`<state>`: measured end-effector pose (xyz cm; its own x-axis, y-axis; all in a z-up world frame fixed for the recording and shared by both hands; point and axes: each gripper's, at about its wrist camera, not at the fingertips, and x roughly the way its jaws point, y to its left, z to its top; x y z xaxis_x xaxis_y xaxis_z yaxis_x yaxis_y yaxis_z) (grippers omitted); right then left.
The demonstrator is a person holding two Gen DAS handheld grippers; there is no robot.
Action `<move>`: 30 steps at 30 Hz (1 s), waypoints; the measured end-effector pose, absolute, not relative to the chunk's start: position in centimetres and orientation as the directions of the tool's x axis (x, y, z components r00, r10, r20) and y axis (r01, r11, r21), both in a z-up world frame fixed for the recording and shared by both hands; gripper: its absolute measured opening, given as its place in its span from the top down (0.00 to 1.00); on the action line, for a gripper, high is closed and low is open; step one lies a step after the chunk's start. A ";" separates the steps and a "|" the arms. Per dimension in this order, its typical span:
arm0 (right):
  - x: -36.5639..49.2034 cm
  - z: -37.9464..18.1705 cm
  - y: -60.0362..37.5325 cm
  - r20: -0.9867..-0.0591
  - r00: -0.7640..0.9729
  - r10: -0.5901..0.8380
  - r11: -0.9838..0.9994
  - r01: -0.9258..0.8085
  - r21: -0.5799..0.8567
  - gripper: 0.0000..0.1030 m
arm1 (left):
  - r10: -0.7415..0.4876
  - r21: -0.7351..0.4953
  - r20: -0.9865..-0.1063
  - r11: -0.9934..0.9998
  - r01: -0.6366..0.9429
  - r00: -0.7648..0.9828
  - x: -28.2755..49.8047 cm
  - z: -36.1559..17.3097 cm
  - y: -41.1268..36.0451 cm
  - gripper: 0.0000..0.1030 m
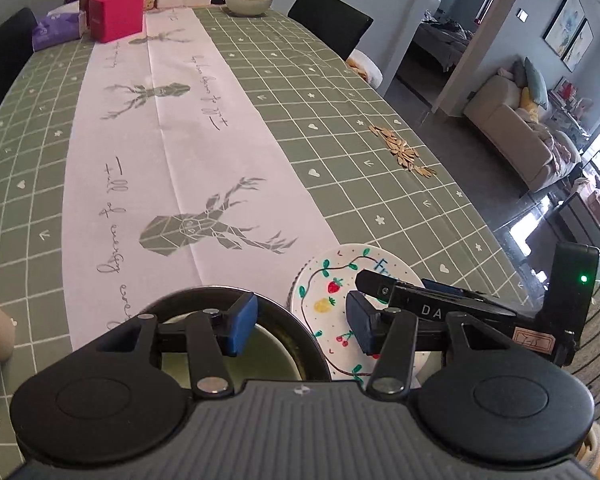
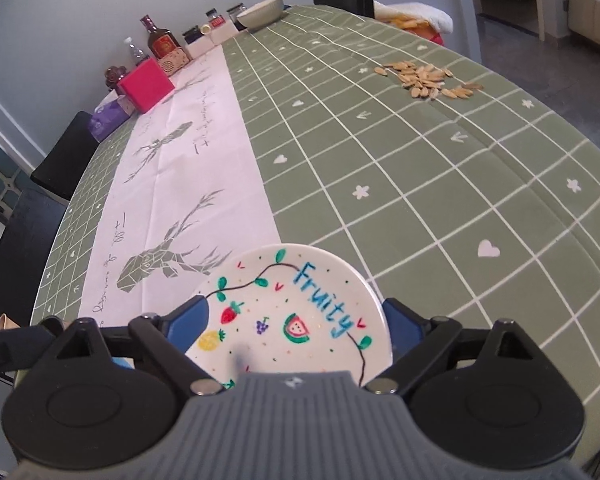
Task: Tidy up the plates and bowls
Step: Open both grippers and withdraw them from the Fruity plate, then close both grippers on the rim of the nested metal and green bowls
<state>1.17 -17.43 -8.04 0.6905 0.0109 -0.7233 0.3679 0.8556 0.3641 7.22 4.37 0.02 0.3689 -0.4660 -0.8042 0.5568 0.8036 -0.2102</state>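
Note:
A white plate [image 2: 287,304] with painted fruit and the word "Fruity" lies flat on the green checked tablecloth [image 2: 440,200]. My right gripper [image 2: 293,322] is open around it, one blue pad at each side of the rim, and its right pad stands slightly clear. In the left wrist view the same plate [image 1: 332,276] lies to the right of a dark-rimmed bowl [image 1: 304,344] with a pale green inside. My left gripper [image 1: 300,324] is open over the bowl's right rim, one pad inside the bowl and the other over the plate. My right gripper [image 1: 408,284] reaches in from the right.
A pale bowl [image 1: 248,2] stands at the table's far end among bottles and jars. A pink box [image 1: 115,14] and a purple tissue pack [image 1: 55,30] sit far left. A scatter of seeds [image 1: 404,152] lies near the right edge. Dark chairs [image 1: 328,20] flank the table.

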 end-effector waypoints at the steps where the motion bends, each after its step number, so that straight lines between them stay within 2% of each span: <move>1: 1.0 -7.9 -17.1 -0.706 0.708 -0.011 0.867 0.358 0.346 0.07 | -0.441 -0.165 -0.798 0.815 0.556 0.410 6.9 0.2 4.2 0.41; 6: -0.8 -6.5 -15.5 -0.541 0.829 -0.142 0.912 0.323 0.255 0.04 | -0.294 0.027 -0.700 0.900 0.435 0.651 5.4 1.4 3.8 0.40; 10: -1.9 -4.9 -15.2 -0.471 0.867 -0.162 0.937 0.284 0.202 0.04 | -0.201 0.158 -0.533 0.931 0.330 0.822 3.3 2.8 3.5 0.21; 12: -2.3 -4.2 -15.4 -0.473 0.869 -0.147 0.943 0.267 0.197 0.04 | -0.152 0.234 -0.446 0.931 0.279 0.882 1.9 3.0 3.1 0.17; 14: -2.6 -3.6 -15.7 -0.495 0.861 -0.113 0.947 0.244 0.207 0.04 | -0.123 0.258 -0.408 0.935 0.244 0.905 0.7 3.1 2.8 0.10; 20: -4.0 -1.8 -15.5 -0.548 0.836 -0.025 0.972 0.148 0.181 0.04 | -0.085 0.162 -0.465 0.970 0.179 0.881 -2.1 1.7 2.4 0.10; 25: -5.4 -1.3 -14.3 -0.561 0.822 -0.092 0.988 0.147 0.054 0.04 | -0.048 0.069 -0.523 0.993 0.098 0.851 -3.6 0.1 2.4 0.11; 30: -6.1 -1.5 -15.5 -0.579 0.814 -0.040 0.983 0.136 0.123 0.04 | -0.090 -0.027 -0.532 0.996 0.090 0.842 -4.3 -0.6 3.5 0.11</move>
<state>-6.13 -15.52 -1.45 0.8143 -0.0397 -0.5791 0.1357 0.9830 0.1234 -4.25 3.52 -0.55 0.8418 -0.0905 -0.5321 0.0899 0.9956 -0.0270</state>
